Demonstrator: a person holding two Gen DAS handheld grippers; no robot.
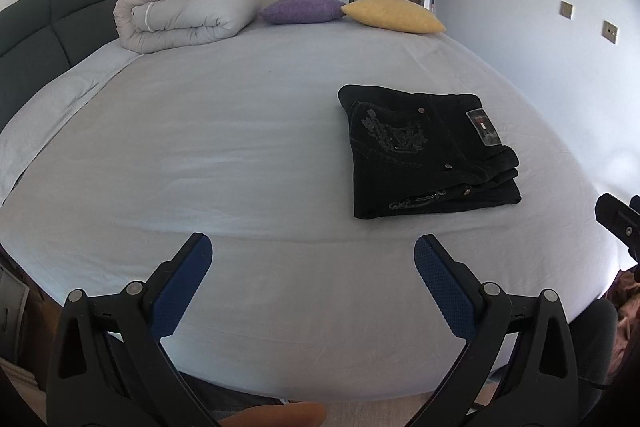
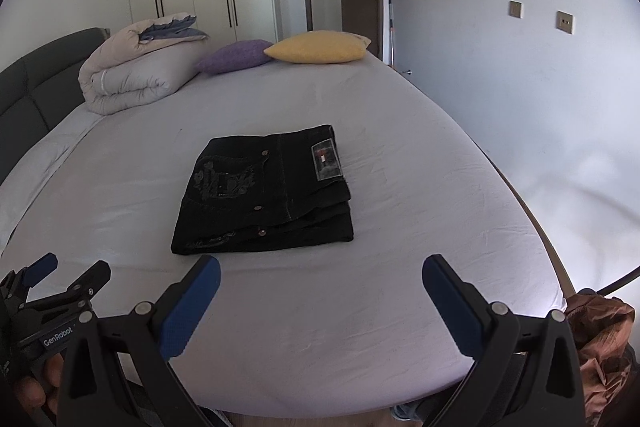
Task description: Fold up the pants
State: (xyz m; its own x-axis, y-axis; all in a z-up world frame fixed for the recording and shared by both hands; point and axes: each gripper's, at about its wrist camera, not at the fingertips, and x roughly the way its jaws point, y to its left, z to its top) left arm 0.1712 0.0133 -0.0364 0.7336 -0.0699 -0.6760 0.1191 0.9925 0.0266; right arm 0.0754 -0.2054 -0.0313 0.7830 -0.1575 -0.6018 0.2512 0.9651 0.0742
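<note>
Black pants (image 1: 424, 151) lie folded into a compact rectangle on the bed's light sheet (image 1: 240, 167), right of centre in the left wrist view and at the centre of the right wrist view (image 2: 266, 193). A back pocket with embroidery and a waist label face up. My left gripper (image 1: 313, 247) is open and empty, held above the sheet near the bed's front edge, left of the pants. My right gripper (image 2: 321, 267) is open and empty, just in front of the pants. The left gripper also shows at the lower left of the right wrist view (image 2: 68, 275).
A rolled duvet (image 1: 184, 7), a purple cushion (image 1: 302, 9) and a yellow cushion (image 1: 394, 14) lie at the bed's far end. A dark headboard (image 1: 28, 39) runs along the left. A wall stands to the right (image 2: 520, 87). Brown fabric (image 2: 600, 343) sits at the lower right.
</note>
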